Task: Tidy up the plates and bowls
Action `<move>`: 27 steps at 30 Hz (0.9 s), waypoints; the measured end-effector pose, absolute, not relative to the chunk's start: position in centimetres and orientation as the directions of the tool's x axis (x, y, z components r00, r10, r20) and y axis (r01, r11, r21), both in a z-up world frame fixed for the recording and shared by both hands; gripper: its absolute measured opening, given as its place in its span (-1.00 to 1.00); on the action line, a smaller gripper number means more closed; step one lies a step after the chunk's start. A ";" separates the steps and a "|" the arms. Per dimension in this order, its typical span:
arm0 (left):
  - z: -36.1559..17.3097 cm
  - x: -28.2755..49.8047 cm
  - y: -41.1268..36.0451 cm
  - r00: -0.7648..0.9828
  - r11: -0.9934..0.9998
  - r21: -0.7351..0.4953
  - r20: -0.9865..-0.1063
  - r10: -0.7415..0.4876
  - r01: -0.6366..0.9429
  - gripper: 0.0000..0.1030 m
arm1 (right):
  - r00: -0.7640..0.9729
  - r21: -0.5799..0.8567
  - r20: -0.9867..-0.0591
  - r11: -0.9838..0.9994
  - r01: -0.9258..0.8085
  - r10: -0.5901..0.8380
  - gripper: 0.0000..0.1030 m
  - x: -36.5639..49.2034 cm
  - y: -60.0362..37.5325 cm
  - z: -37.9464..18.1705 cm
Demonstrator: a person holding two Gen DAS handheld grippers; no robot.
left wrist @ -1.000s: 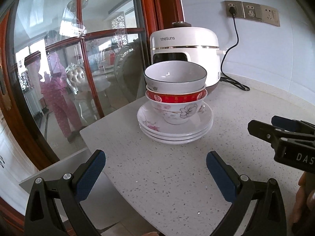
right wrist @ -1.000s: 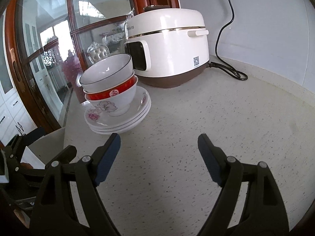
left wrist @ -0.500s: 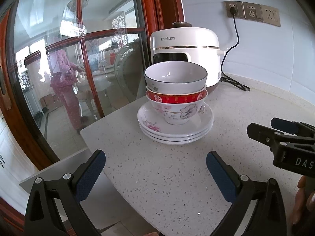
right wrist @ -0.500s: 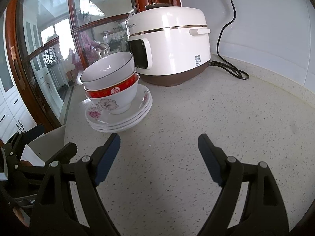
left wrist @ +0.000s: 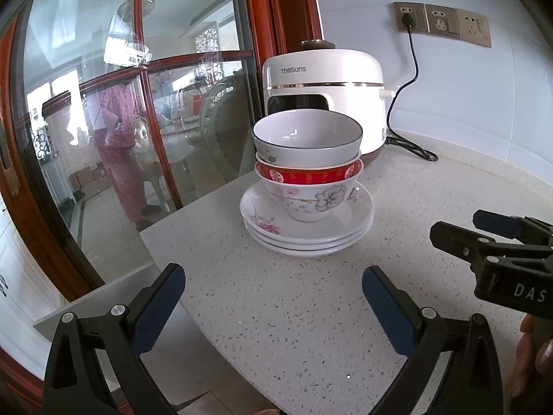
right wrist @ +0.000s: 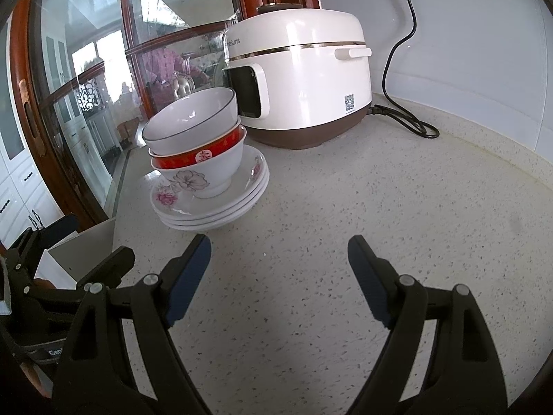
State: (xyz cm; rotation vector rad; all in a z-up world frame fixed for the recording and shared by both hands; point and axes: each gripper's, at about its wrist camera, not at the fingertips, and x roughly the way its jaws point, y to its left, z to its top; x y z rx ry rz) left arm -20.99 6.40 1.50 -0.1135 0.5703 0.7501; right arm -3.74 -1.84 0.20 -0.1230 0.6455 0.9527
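Three bowls sit nested on stacked plates on the table. Left tongs and right tongs are both spread, holding nothing.

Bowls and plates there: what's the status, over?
Left tool and right tool open, empty. Bowls nested on stacked plates, untouched. Rice cooker right behind the stack.

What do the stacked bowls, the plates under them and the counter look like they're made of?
Bowls: likely glazed ceramic or porcelain; glossy, with window highlights inside the top one and printed flowers on the bottom one. Melamine can't be excluded.
Plates: the same glossy white look, with pink floral print.
Counter: speckled, smooth, probably quartz or engineered stone.
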 end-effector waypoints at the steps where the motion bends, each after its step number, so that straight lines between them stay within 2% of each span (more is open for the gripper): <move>1: 1.5 -21.0 6.4 0.588 0.733 0.101 -0.528 0.612 -0.673 1.00 | 0.409 0.177 -0.563 0.588 -0.789 0.718 0.62 -3.7 -1.8 0.2; 27: 1.4 -20.4 6.8 0.606 0.747 0.094 -0.521 0.601 -0.658 1.00 | 0.401 0.177 -0.572 0.585 -0.791 0.715 0.62 -3.7 -1.8 0.0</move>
